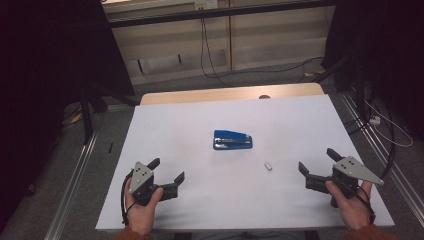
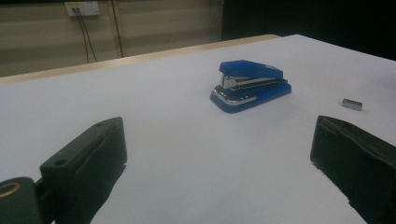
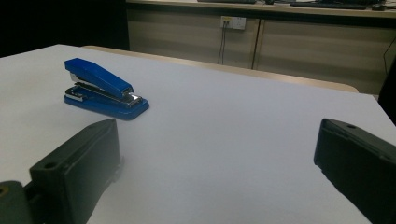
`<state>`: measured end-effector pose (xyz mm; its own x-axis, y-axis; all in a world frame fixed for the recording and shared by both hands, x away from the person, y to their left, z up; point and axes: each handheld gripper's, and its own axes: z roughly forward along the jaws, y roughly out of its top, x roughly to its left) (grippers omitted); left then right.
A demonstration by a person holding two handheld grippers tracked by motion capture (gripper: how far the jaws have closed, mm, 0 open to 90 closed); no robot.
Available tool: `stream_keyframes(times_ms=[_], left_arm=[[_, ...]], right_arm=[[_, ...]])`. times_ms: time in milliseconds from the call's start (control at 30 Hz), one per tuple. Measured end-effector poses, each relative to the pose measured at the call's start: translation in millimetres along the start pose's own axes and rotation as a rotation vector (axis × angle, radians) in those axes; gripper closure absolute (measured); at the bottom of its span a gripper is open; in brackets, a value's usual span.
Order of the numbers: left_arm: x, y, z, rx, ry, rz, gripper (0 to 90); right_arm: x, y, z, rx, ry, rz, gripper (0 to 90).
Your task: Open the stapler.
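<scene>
A blue stapler [image 1: 232,140] lies mid-worktop [image 1: 200,200], reachable from either side. The left tool [image 1: 166,171] and right tool [image 1: 316,161] rest released near the front corners; the small metal piece [image 1: 268,166] beside it is perhaps staples.

Both grippers [image 1: 167,170] [image 1: 316,160]: black bodies w/ black jaws, grey 3-cornered screw-dotted top plates, black cables; orange sleeves [image 1: 131,233].

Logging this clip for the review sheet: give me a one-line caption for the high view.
Both open grippers, left and right, rest near the table's front edge; stapler at centre, staple strip beside it.
</scene>
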<state>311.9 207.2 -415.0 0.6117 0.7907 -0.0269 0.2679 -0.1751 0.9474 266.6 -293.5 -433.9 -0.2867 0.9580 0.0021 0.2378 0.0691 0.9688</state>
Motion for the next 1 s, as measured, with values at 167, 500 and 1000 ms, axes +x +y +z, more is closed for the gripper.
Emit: stream_keyframes(times_ms=[167, 500, 1000], left_arm=[[-0.1, 0.2, 0.0, 0.005, 0.009, 0.012, 3.8], [-1.8, 1.7, 3.4, 0.022, -0.011, 0.044, 4.0], [-3.6, 3.6, 2.7, 0.038, -0.037, 0.033, 4.3]], right_arm=[[2.7, 0.1, 2.0, 0.013, 0.008, -0.010, 0.3], [3.9, -0.8, 4.4, 0.035, 0.034, -0.022, 0.7], [20.6, 0.1, 14.9, 0.056, 0.108, -0.031, 1.1]])
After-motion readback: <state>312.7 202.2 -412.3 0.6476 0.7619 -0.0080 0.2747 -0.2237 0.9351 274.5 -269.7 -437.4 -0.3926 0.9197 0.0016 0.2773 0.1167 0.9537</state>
